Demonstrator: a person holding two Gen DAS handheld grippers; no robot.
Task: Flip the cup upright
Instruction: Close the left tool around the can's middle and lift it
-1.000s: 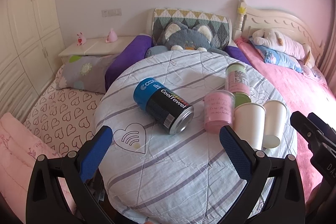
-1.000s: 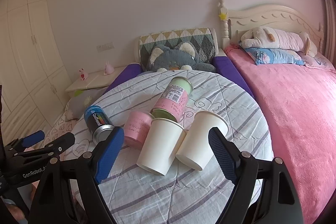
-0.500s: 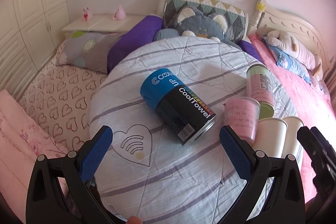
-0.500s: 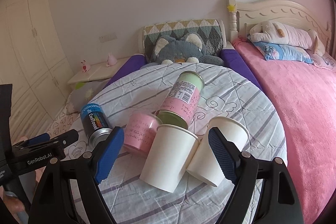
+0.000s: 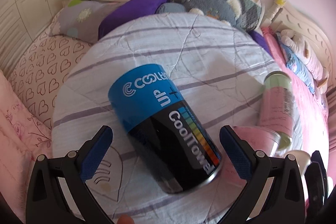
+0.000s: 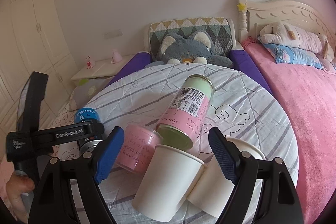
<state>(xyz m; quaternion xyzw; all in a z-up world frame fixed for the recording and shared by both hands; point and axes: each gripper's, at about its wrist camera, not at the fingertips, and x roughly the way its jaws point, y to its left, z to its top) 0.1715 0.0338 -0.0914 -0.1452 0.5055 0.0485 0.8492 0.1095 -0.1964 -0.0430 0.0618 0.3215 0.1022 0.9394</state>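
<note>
My left gripper [image 5: 166,138] open, jaws either side of blue can [image 5: 163,127] lying on side on tabletop [image 5: 189,45]; I judge it lined up to grab, stand up. My right gripper [image 6: 166,152] open, empty, poised over white cup [image 6: 168,180] on its side, second cup [image 6: 212,192] touching. Right view alone shows pink cup [image 6: 136,150], tall can [image 6: 187,112] leaning on heap; left view alone shows blue can's full label.
</note>
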